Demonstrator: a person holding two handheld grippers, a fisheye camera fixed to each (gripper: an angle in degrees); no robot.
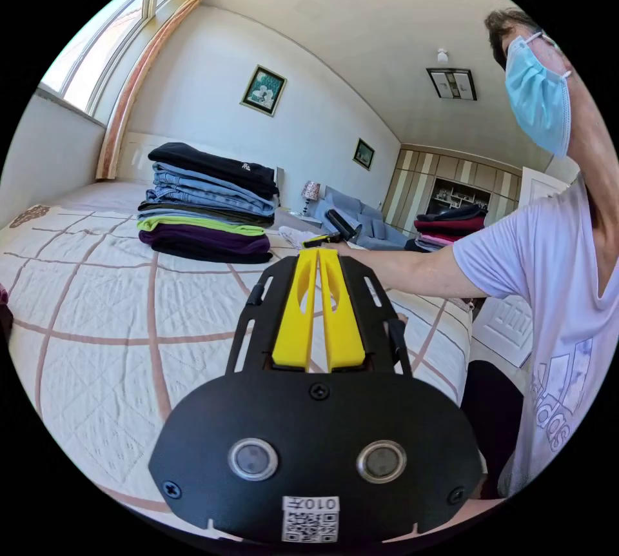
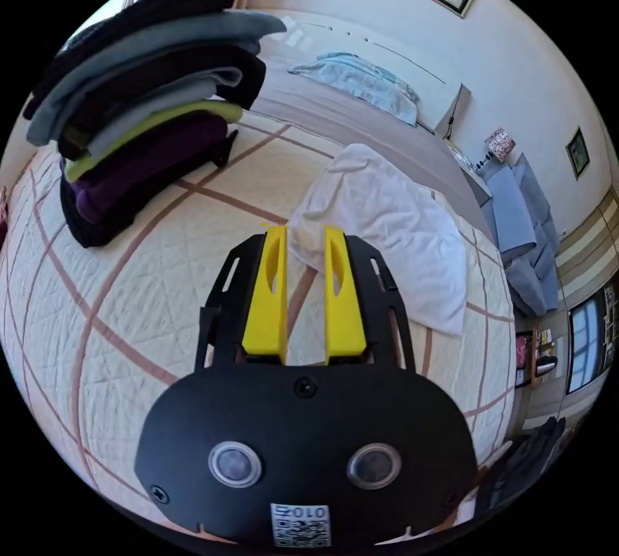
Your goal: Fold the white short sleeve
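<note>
White short sleeve (image 2: 387,220) lies crumpled on quilted bed (image 2: 161,298) beside folded stack (image 2: 142,98).

Left tool (image 1: 320,254) closed; right tool (image 2: 304,235) parted, seemingly gripping nothing.

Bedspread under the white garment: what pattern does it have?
Cream quilted bedspread with a brownish-pink grid of lines, clearest in the right gripper view.

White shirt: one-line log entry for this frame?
white shirt crumpled on bed | right gripper open at its edge | left gripper shut, empty
</note>
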